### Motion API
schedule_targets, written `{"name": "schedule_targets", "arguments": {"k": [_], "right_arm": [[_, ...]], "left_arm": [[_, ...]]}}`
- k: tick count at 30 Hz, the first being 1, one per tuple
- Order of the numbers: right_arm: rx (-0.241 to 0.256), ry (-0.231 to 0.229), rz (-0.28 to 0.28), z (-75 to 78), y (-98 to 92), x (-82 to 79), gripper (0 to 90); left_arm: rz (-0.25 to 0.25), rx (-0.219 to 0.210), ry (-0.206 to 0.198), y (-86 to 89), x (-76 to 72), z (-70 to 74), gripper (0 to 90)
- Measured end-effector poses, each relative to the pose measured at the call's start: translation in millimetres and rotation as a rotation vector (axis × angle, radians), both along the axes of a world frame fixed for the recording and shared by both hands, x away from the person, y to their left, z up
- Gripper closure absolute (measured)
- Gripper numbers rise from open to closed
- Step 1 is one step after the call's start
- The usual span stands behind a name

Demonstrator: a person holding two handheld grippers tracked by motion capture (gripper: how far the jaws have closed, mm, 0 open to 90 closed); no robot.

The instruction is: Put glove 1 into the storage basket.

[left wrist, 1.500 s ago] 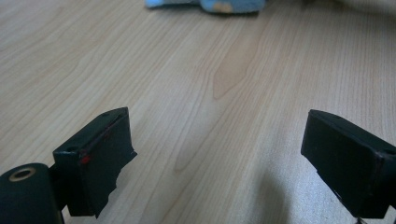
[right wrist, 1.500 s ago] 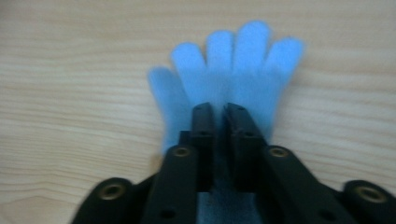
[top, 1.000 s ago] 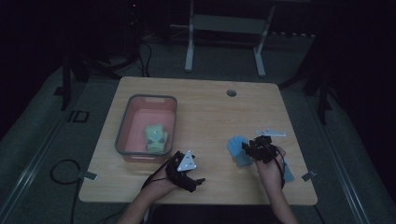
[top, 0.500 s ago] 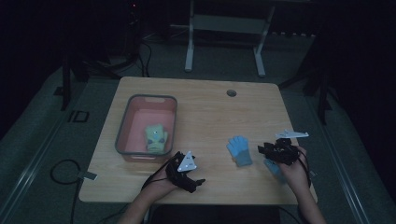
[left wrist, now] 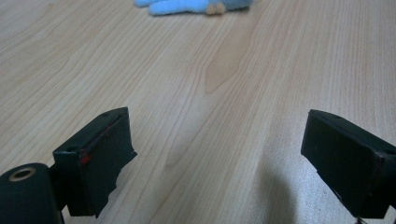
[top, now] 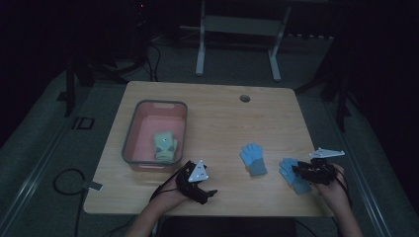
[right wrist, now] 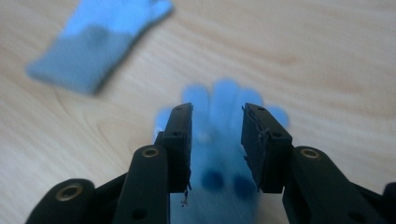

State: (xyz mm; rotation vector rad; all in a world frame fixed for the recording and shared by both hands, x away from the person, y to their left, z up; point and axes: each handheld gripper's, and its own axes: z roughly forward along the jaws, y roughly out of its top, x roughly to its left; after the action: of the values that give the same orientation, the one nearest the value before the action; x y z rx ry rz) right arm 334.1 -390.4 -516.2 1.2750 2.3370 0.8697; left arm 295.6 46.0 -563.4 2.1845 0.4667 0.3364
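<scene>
- Near the table's (top: pixel 222 118) left edge we see a pink bin (top: pixel 133 140) with a grey rim, and a yellow-green glove (top: pixel 164 144) lies inside it toward its near right corner.
- Just beside the bin's near right corner, close to the table's front edge, we find the left gripper (top: pixel 210 192); in the left gripper view its fingers (left wrist: pixel 100 158) stand wide apart over bare wood, holding nothing.
- Right of the table's middle lies a blue glove (top: pixel 253 159) with a grey cuff, flat on the wood, its finger ends pointing toward the far edge; it sits apart from both grippers.
- Nearer the table's right edge lies a second blue glove (top: pixel 294 177), well toward the front.
- The right gripper (top: pixel 296 169) sits over this second glove; in the right gripper view its fingers (right wrist: pixel 180 140) are partly spread, one on each side of the glove's middle (right wrist: pixel 219 154), and we cannot tell whether they press it.
</scene>
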Motion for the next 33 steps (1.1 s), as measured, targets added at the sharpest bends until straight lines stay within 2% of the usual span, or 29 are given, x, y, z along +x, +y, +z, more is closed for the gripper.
{"name": "schedule_targets", "arguments": {"k": [3,9,14,17,23,25,29,31,33], "right_arm": [[-0.005,0.011,0.023,-7.5,-9.2,-7.6,62.9],[-0.044,0.024,0.060,-18.9,-6.8,-12.3,61.5],[-0.061,0.015,0.021,-22.5,0.4,-14.2,82.2],[-0.047,0.013,-0.033,-20.8,3.4,-13.4,85.8],[0.007,-0.024,-0.098,-2.2,4.8,-6.3,86.4],[0.008,-0.026,-0.101,1.2,5.6,-4.4,86.6],[0.049,-0.054,-0.100,13.7,12.6,0.3,86.7],[0.076,-0.049,-0.096,19.3,19.1,2.9,86.7],[0.072,-0.074,-0.082,25.9,28.8,4.4,86.7]], "left_arm": [[0.000,0.003,-0.001,0.2,0.2,-0.2,9.2],[-0.001,0.000,0.001,-0.2,-0.2,-0.6,9.2],[-0.003,0.003,0.003,0.2,0.0,-1.1,9.2],[-0.005,0.004,0.002,0.1,-0.2,-0.7,9.2],[-0.004,0.001,0.001,-0.1,-0.2,-0.9,9.2],[-0.006,0.003,0.001,0.1,-0.2,-0.8,9.2],[-0.005,0.001,0.003,0.1,-0.2,-1.2,9.2],[-0.005,0.002,0.002,-0.1,-0.1,-1.3,9.2],[-0.006,0.004,0.000,-0.1,-0.2,-1.1,9.2]]}}
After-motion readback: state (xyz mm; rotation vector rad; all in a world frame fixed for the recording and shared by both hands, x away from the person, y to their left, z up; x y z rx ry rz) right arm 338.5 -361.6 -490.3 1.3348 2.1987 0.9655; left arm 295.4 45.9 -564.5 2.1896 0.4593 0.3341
